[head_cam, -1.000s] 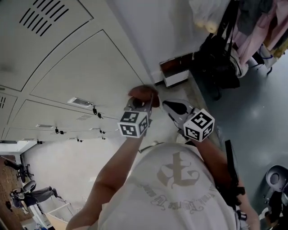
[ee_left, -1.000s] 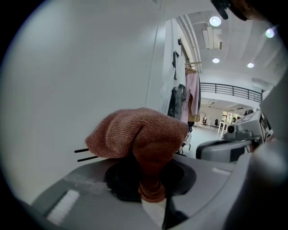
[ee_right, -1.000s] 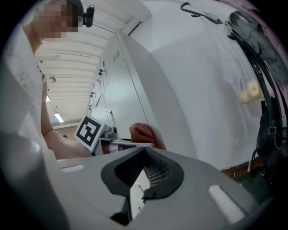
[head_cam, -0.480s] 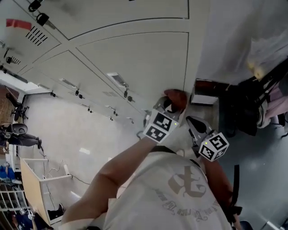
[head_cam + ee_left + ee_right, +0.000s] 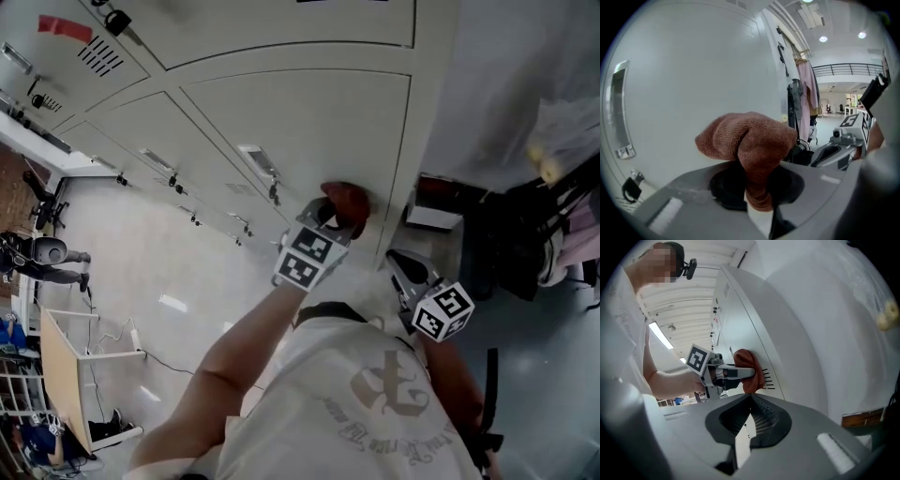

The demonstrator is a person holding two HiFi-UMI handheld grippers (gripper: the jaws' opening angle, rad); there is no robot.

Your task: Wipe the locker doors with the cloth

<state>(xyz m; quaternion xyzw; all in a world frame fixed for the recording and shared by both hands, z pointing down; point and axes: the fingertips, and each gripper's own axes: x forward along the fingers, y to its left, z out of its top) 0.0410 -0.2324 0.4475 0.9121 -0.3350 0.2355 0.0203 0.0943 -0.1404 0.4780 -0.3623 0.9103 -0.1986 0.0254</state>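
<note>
A rust-brown cloth [image 5: 345,204] is bunched against the pale grey locker door [image 5: 309,122], near its right edge. My left gripper [image 5: 330,220] is shut on it, its marker cube nearer me. In the left gripper view the cloth [image 5: 747,138] bulges out of the jaws and hides the tips, with the door [image 5: 693,84] just behind it. My right gripper [image 5: 401,267] hangs lower right, away from the door, shut on nothing. In the right gripper view my right gripper [image 5: 750,404] looks at the cloth [image 5: 749,367] pressed on the door by its vent slots [image 5: 768,380].
Padlocks [image 5: 275,194] and label plates [image 5: 253,159] stick out from the locker doors. A wood-topped white box [image 5: 433,208] sits by the lockers' end. A black bag [image 5: 516,244] and hanging clothes crowd the right. Far left, a person [image 5: 47,258] and a table [image 5: 70,370].
My left gripper has carried the cloth a little to the left along the locker door. The head view swung round earlier. My right gripper has stayed low beside it.
</note>
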